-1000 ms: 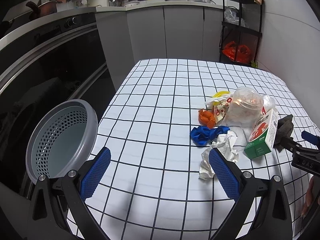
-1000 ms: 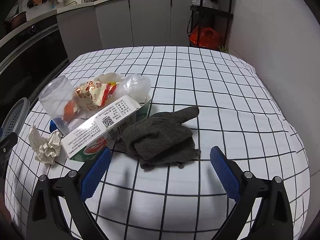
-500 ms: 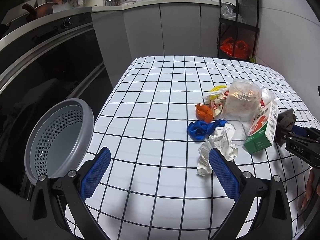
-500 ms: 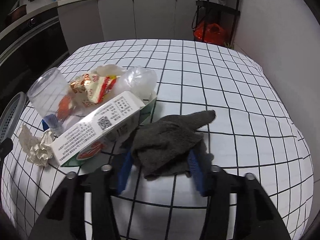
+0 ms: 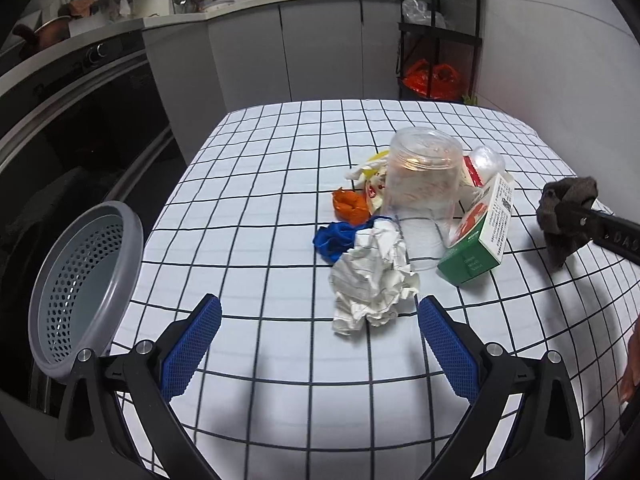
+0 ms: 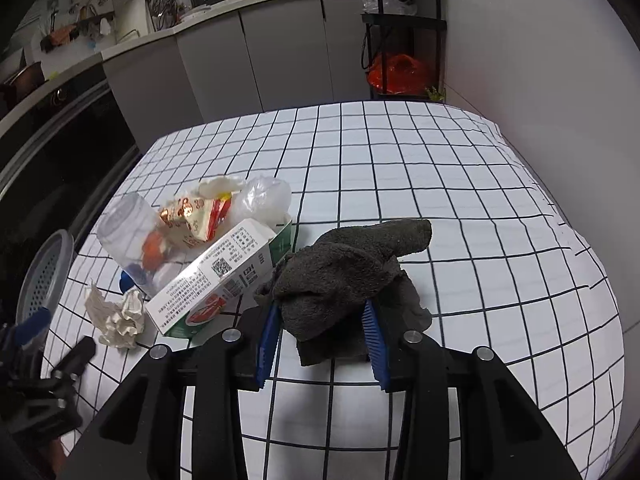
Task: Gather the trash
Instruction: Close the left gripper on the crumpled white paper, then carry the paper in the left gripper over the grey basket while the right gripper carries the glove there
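Fuzzy dark grey cloth rag (image 6: 344, 276), crumpled matt paper (image 5: 374, 280), clear glossy plastic jar (image 5: 420, 176), perforated matt plastic basket (image 5: 80, 280).

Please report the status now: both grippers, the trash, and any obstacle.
Right hand-held gripper shut on grey cloth, lifted. Left hand-held gripper open, empty, before crumpled paper. Grey basket at left table edge; no obstacle seen.

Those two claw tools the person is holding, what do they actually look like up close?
Both are alike. The left gripper and the right gripper each have two angular black arms fastened with round silver bolts. Each arm ends in a flat fingertip pad of bright blue, finely textured material. Seen from the left wrist camera, the right gripper's black arm carries white lettering, only partly readable. No cables or sleeves show.
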